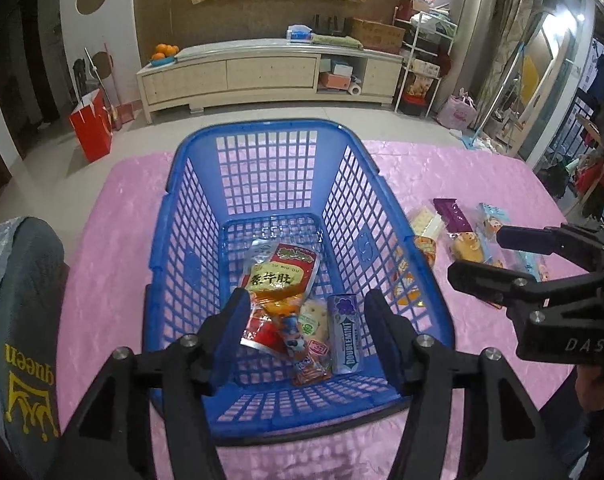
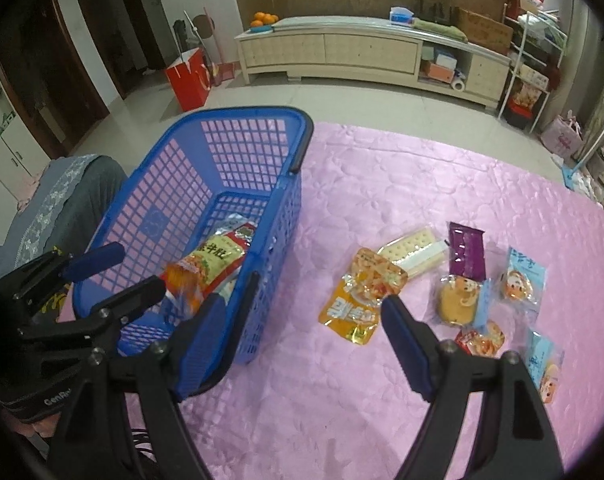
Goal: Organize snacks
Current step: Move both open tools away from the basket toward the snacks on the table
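A blue plastic basket (image 1: 190,208) (image 2: 278,208) stands on the pink cloth. In it lie a red and yellow pack (image 1: 282,276), a Doublemint gum pack (image 1: 343,336) and several small packets. My left gripper (image 1: 307,320) (image 2: 142,268) hangs open over the basket's near end, and an orange packet (image 2: 184,284) lies loose just under its fingers. To the right of the basket, my right gripper (image 2: 303,308) (image 1: 477,256) stands open and empty above the cloth. Beyond it lie an orange pouch (image 2: 355,304), a cracker pack (image 2: 411,250), a purple packet (image 2: 465,256) and a small cake (image 2: 459,300).
More loose snacks lie at the right: two blue cartoon packets (image 2: 519,276) (image 2: 543,364) and a small red pack (image 2: 481,340). A grey cushion with "queen" on it (image 1: 22,320) sits left of the basket. Behind the table are floor, a red bag (image 1: 92,124) and a low cabinet (image 1: 262,72).
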Demonstrator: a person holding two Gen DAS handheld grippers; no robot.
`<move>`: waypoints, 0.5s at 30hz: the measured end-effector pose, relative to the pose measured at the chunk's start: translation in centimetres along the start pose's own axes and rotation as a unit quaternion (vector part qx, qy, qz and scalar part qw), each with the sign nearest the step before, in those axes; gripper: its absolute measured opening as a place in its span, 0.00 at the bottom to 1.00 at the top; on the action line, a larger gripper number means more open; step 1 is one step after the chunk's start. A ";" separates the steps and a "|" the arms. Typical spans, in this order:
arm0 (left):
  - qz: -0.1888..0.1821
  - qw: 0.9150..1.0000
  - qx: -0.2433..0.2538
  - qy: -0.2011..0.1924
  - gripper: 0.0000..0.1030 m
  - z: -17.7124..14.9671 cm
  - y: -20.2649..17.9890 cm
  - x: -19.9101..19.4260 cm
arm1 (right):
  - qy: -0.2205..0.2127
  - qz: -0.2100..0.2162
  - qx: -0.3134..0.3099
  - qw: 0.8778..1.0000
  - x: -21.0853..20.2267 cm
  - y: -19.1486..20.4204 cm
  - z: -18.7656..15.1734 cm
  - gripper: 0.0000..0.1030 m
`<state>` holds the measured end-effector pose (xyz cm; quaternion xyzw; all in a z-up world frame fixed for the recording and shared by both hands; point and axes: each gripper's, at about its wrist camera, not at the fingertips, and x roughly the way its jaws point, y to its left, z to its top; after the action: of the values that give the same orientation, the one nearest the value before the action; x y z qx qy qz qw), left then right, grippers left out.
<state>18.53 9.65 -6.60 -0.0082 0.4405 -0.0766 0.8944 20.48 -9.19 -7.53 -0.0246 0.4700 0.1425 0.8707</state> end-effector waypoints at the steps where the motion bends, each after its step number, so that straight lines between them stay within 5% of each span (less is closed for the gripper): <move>1: 0.000 1.000 -0.003 -0.004 0.60 0.0 0.0 -0.5 | -0.003 0.001 -0.001 1.000 -0.4 0.0 -0.1 0.81; 15: -0.008 0.999 0.012 -0.043 0.71 0.1 -5.4 -6.2 | -0.061 -0.010 0.006 0.998 -7.8 -2.7 -2.6 0.83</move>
<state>14.16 5.17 -1.18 -0.0036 0.4007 -0.0884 0.9119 15.01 -13.97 -2.78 -0.0150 0.4166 0.1320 0.8993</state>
